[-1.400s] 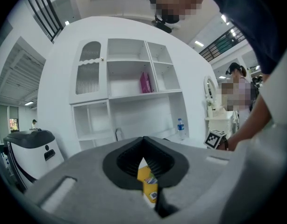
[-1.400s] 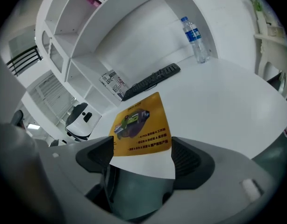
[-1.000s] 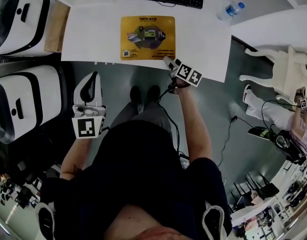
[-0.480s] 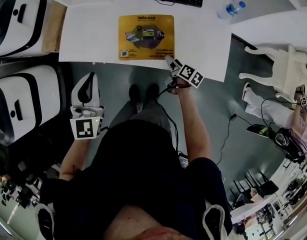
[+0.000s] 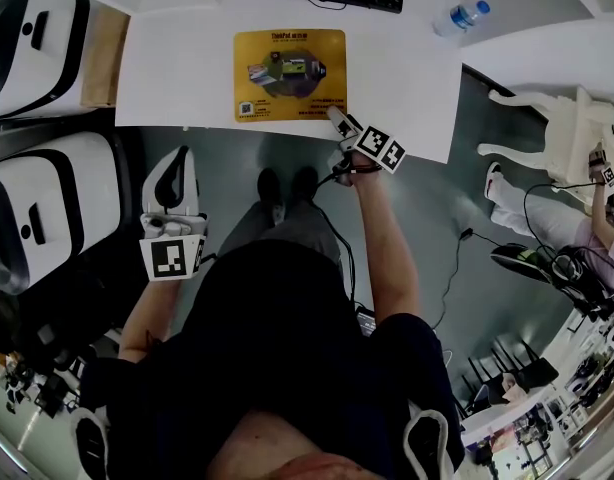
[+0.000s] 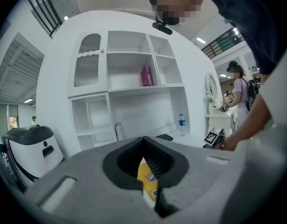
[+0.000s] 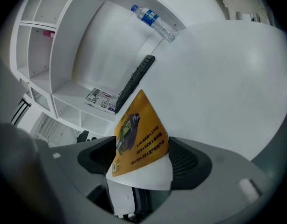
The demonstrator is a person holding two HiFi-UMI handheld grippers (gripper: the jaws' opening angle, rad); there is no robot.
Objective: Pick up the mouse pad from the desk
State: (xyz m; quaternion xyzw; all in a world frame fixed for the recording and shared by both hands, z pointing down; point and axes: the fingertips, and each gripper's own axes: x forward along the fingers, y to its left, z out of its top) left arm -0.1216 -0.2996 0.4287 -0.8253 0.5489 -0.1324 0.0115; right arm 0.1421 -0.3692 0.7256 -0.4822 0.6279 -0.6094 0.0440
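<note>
With the mouse pad (image 5: 290,74) flat at the desk's (image 5: 407,78) front edge and the right gripper's (image 5: 336,119) jaws apart, just narrowing with its front right corner between them unpinched, best tease that corner up before clamping.

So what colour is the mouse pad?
Yellow-orange mouse pad with a picture printed on it; clearest in the head view.
</note>
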